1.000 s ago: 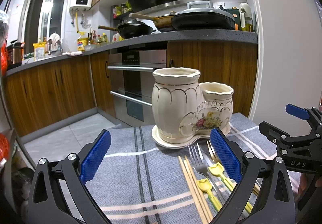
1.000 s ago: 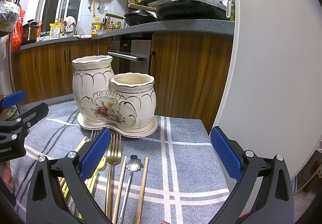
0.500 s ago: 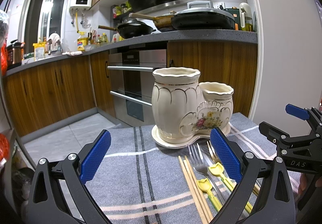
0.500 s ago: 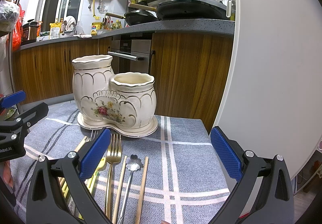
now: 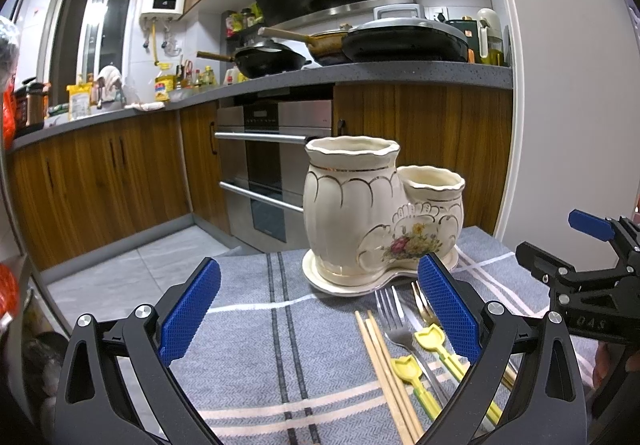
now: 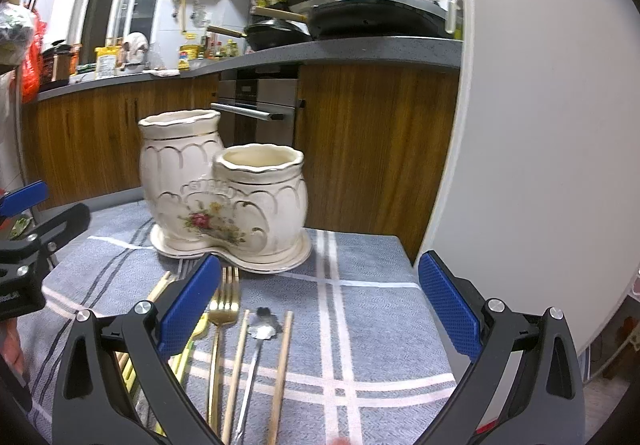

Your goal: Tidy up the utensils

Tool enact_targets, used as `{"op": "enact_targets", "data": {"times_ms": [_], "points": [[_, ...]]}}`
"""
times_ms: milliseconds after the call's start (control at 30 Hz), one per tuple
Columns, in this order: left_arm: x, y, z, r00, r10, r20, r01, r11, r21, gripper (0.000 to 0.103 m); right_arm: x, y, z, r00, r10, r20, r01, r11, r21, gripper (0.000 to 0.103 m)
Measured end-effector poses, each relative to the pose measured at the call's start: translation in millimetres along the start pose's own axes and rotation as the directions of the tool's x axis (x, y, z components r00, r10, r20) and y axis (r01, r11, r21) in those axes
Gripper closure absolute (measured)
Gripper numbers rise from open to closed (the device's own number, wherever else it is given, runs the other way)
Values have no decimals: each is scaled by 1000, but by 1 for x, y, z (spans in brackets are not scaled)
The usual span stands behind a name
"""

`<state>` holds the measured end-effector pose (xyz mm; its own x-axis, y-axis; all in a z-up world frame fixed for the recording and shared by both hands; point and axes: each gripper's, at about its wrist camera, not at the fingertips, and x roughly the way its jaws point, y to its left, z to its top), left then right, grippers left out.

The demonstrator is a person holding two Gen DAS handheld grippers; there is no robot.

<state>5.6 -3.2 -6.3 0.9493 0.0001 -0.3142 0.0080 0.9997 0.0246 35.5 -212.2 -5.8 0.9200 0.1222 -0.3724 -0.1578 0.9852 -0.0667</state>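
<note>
A cream ceramic utensil holder [image 5: 372, 221] with a tall pot and a short pot stands on a grey striped cloth [image 5: 256, 345]; it also shows in the right wrist view [image 6: 224, 197]. In front of it lie wooden chopsticks [image 5: 384, 361], a silver fork [image 5: 394, 319], yellow-tipped utensils [image 5: 430, 337], a gold fork [image 6: 222, 309] and a small silver spoon [image 6: 262, 327]. My left gripper [image 5: 318, 309] is open and empty above the cloth, left of the utensils. My right gripper [image 6: 318, 309] is open and empty above the utensils' right side.
The cloth's far edge drops off behind the holder. Wooden kitchen cabinets [image 5: 100, 173] and an oven [image 5: 276, 165] stand beyond. A white wall [image 6: 540, 125] lies close on the right. Each gripper shows at the edge of the other's view.
The right wrist view has shifted: the holder now sits further right and closer, so the right gripper has moved left and forward. The left gripper has not moved.
</note>
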Motion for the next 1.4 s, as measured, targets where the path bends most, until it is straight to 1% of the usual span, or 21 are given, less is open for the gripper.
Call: {"op": "enact_targets", "data": {"times_ms": [100,167,233,267,300,367,433,500,567,633,667,700,767,833,900,967,1000,1067,1233,1333,1400], "points": [[-1,2,-3,1000,-14,-2,14,1000,-4,5,5,-7,1,999,23,-40,-21,998,57,5],[2,5,-6,999,-30,-14,30,1000,-8,5,11,-9,-1,994,70,-87,-65,996,65,5],[8,4,-9,998,-36,-59,36,999,7,5,16,-10,-3,986,105,-127,-99,994,50,5],[13,5,-8,996,-35,-80,36,999,15,5,17,-11,-4,984,109,-139,-105,994,38,5],[18,5,-9,992,-38,-119,41,999,27,5,20,-11,-6,981,105,-162,-104,994,14,5],[25,8,-12,982,-46,-185,53,998,32,5,24,-13,-9,974,99,-202,-104,994,-16,5],[32,11,-16,966,-68,-250,76,997,22,5,27,-13,-11,963,111,-247,-121,992,-27,5],[37,13,-20,954,-70,-292,80,997,22,5,27,-13,-14,951,134,-279,-148,988,-32,5],[40,15,-23,940,-73,-334,85,996,22,5,28,-11,-19,933,153,-325,-173,984,-34,5],[46,16,-27,920,-93,-381,106,994,12,5,31,-9,-23,905,187,-381,-209,978,-16,6],[48,16,-29,910,-106,-401,118,993,6,5,32,-6,-25,893,205,-401,-231,973,-17,8],[51,17,-29,903,-111,-414,124,992,5,7,31,-3,-27,888,210,-409,-244,969,-31,13],[54,14,-33,888,-114,-445,134,991,13,7,31,3,-29,891,194,-411,-242,968,-67,18],[56,9,-38,871,-124,-475,158,987,31,8,31,7,-29,885,192,-423,-251,964,-88,27],[57,5,-40,861,-130,-491,173,984,43,15,32,9,-29,879,199,-432,-260,962,-85,39],[57,3,-43,850,-136,-510,185,982,46,21,32,10,-29,874,208,-439,-270,959,-84,43],[58,3,-44,845,-139,-516,188,981,44,22,32,10,-29,874,206,-441,-270,959,-88,46],[58,5,-44,843,-147,-517,192,981,34,23,33,11,-30,873,199,-445,-269,958,-99,49],[58,15,-43,837,-158,-523,183,983,-5,23,34,12,-31,873,191,-449,-268,957,-113,51],[58,15,-43,839,-146,-524,177,984,10,23,35,15,-34,870,189,-455,-275,953,-130,53],[59,16,-43,839,-143,-525,176,984,12,23,37,18,-36,868,177,-464,-272,951,-145,58]]}}
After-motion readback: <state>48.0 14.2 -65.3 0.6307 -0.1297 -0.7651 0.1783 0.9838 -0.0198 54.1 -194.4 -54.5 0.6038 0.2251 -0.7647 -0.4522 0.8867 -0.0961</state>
